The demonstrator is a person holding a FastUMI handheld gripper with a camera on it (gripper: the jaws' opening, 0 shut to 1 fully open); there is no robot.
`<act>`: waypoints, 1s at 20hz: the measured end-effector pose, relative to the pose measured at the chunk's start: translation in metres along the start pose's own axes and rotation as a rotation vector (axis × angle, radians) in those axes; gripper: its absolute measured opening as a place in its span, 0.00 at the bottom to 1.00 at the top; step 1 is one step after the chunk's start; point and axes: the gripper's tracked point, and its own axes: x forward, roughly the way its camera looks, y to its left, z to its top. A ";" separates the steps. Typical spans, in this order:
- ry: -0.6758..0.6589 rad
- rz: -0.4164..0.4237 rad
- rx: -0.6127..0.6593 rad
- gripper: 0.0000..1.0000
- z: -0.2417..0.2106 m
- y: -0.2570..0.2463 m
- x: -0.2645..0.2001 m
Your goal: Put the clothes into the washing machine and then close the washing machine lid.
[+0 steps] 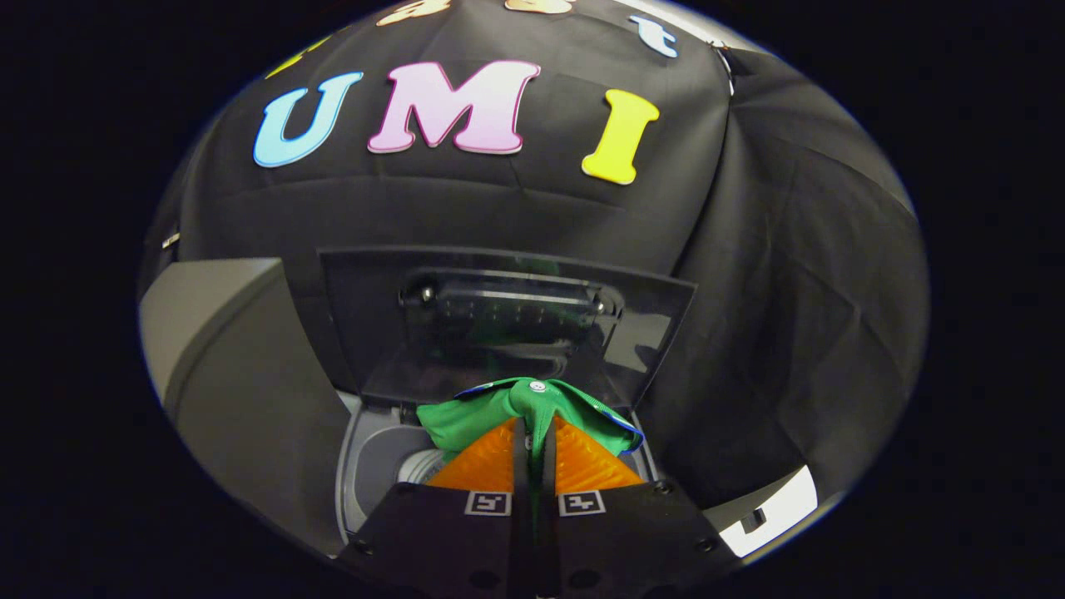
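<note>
Your tool (533,433) is clenched on the green garment (516,408), over the open washing machine (366,466).
Both fingers pinch a fold of the cloth, which bunches just ahead of them above the drum opening; the raised lid (499,324) stands upright beyond it.
</note>
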 end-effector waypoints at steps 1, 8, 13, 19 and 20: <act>0.025 0.006 -0.016 0.06 -0.011 0.002 0.007; 0.168 0.017 -0.044 0.06 -0.075 0.010 0.050; 0.267 0.047 -0.078 0.06 -0.119 0.016 0.074; 0.381 0.088 -0.113 0.06 -0.171 0.021 0.091; 0.398 0.096 -0.115 0.06 -0.175 0.023 0.092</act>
